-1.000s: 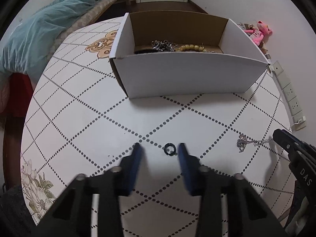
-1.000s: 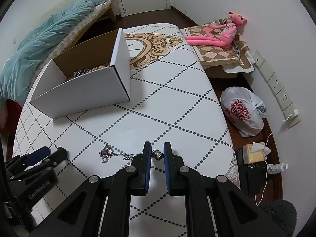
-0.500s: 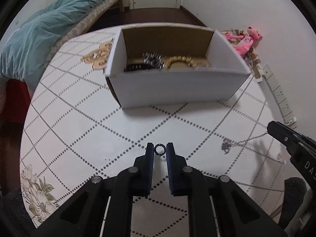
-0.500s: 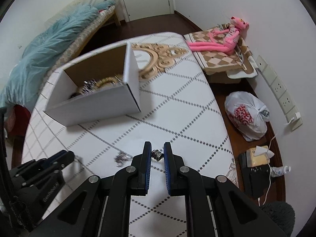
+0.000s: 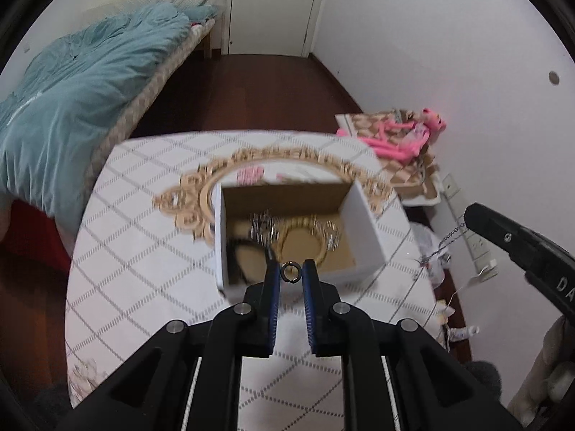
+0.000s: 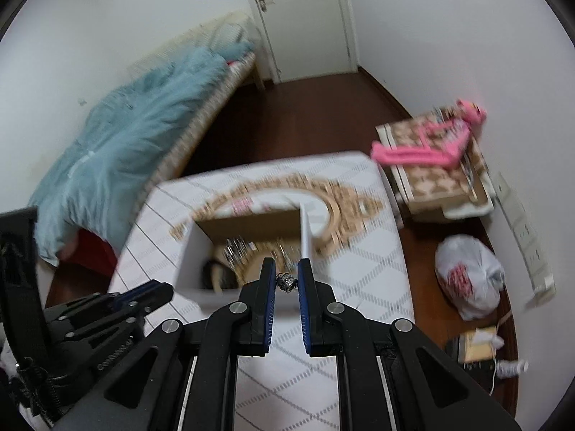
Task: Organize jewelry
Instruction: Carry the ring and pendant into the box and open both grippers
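Between the left gripper's [image 5: 291,273] blue pads sits a small dark metal ring [image 5: 290,272], clamped, just short of the white cardboard box [image 5: 363,215]. Right gripper [image 6: 286,282] pinches a silver chain necklace [image 6: 286,282] by its clasp (chain dangling). Beads and chains already lie in the box; both pieces still need dropping in. Versus 0.5 s ago: both grippers lifted higher, box now below-ahead.

"DA" on right claw [image 5: 521,248]

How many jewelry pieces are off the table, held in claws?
2: a dark ring in the left claw, a silver necklace in the right claw.
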`<action>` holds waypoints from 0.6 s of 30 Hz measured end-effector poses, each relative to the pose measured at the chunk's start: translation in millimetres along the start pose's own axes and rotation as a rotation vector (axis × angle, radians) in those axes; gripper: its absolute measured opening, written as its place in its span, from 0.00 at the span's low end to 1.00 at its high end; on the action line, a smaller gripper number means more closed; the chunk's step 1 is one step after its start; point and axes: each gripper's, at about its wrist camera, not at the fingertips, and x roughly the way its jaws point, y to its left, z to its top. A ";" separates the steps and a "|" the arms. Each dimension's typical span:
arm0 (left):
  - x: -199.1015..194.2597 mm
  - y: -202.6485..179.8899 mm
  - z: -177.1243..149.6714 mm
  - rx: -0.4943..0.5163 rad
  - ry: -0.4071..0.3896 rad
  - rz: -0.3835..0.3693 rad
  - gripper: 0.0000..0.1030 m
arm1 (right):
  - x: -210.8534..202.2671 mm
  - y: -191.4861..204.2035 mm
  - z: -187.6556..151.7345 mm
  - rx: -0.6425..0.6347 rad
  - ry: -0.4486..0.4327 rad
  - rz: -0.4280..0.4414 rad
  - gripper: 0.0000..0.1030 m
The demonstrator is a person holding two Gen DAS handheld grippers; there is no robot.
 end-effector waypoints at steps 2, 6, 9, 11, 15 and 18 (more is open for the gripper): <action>0.1 3.6 15.5 -0.007 -0.001 -0.018 0.10 | 1.6 6.0 17.0 -0.017 -0.003 0.020 0.12; 12.9 10.2 42.0 -0.015 0.017 -0.039 0.10 | 26.2 14.2 41.2 -0.041 0.044 0.056 0.12; 30.8 15.9 54.9 -0.024 0.058 -0.050 0.09 | 58.0 14.1 48.8 -0.036 0.118 0.070 0.12; 42.0 18.5 59.4 -0.037 0.090 -0.074 0.10 | 79.0 12.4 47.7 -0.031 0.167 0.069 0.12; 69.9 22.6 66.5 -0.069 0.167 -0.127 0.10 | 118.2 1.4 37.6 -0.005 0.270 0.064 0.12; 89.0 22.1 68.1 -0.091 0.231 -0.171 0.10 | 137.5 -6.6 30.5 0.008 0.318 0.053 0.12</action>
